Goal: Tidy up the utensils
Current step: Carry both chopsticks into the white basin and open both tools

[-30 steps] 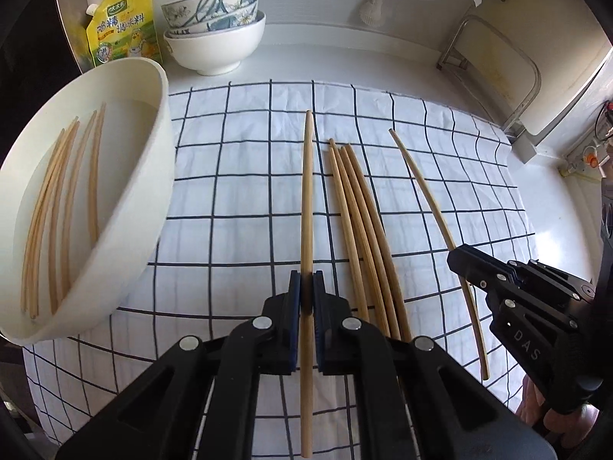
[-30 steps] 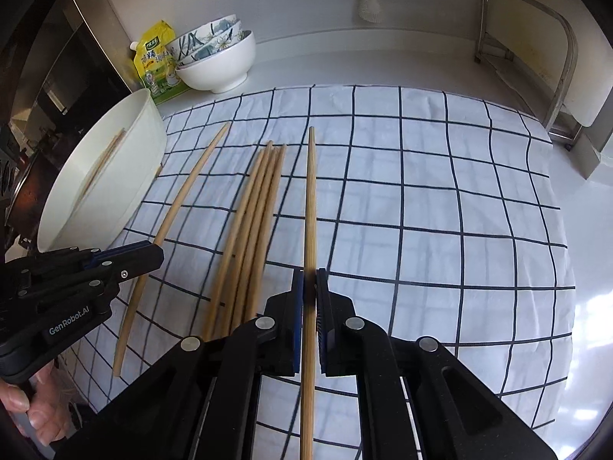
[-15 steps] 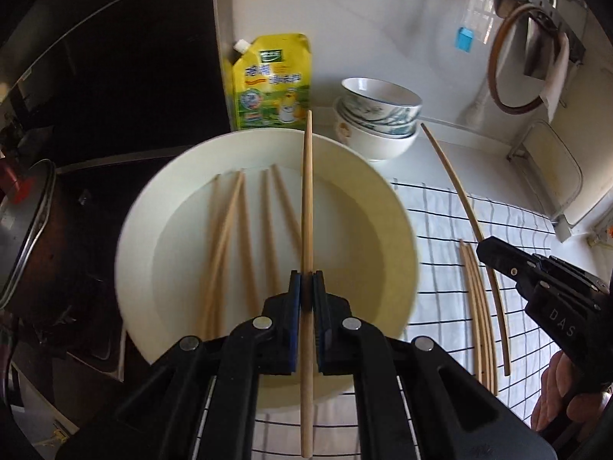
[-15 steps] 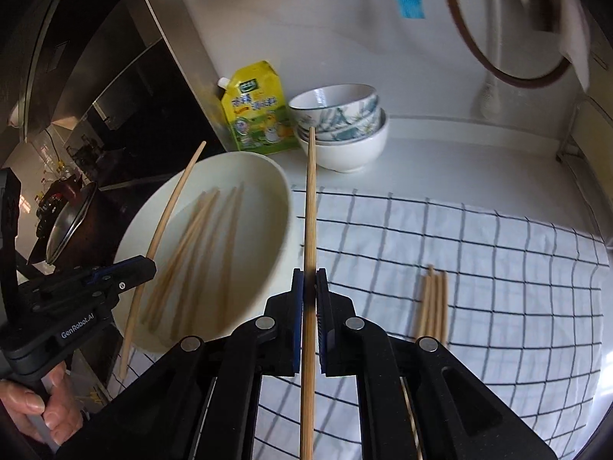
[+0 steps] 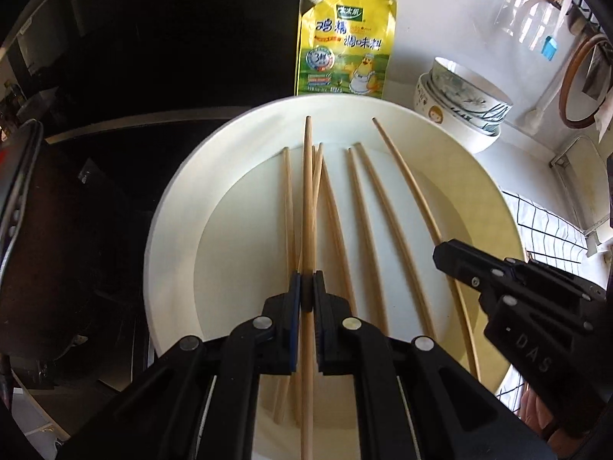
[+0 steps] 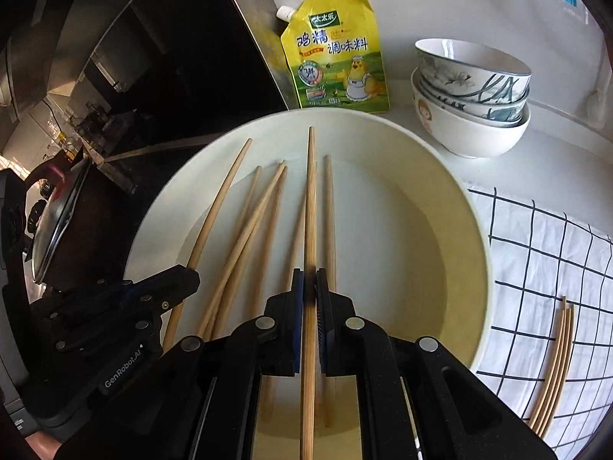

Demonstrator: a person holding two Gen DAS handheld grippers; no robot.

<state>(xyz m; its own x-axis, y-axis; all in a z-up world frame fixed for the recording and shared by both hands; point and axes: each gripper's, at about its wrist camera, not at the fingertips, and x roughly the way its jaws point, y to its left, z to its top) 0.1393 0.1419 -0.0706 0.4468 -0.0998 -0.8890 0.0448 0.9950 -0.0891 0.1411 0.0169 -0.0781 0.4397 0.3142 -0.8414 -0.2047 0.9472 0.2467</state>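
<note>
My left gripper (image 5: 306, 281) is shut on one bamboo chopstick (image 5: 307, 199), held lengthwise above a wide white basin (image 5: 180, 211). My right gripper (image 6: 309, 276) is shut on another chopstick (image 6: 311, 199) over the same basin (image 6: 479, 237). Several chopsticks (image 5: 366, 230) lie flat on the basin's floor. In the left wrist view the right gripper (image 5: 442, 256) comes in from the right with its chopstick (image 5: 406, 176). In the right wrist view the left gripper (image 6: 191, 275) sits at the left with its chopstick (image 6: 220, 207). A small bundle of chopsticks (image 6: 555, 364) lies on the checked cloth (image 6: 536, 253).
A yellow seasoning pouch (image 6: 337, 53) leans on the wall behind the basin. Stacked bowls (image 6: 471, 96) stand to its right. A dark stovetop (image 5: 115, 153) with a lidded pot (image 6: 61, 222) lies left of the basin.
Both grippers have carried their chopsticks leftward from above the checked cloth to above the white basin. Both stayed shut the whole time.
</note>
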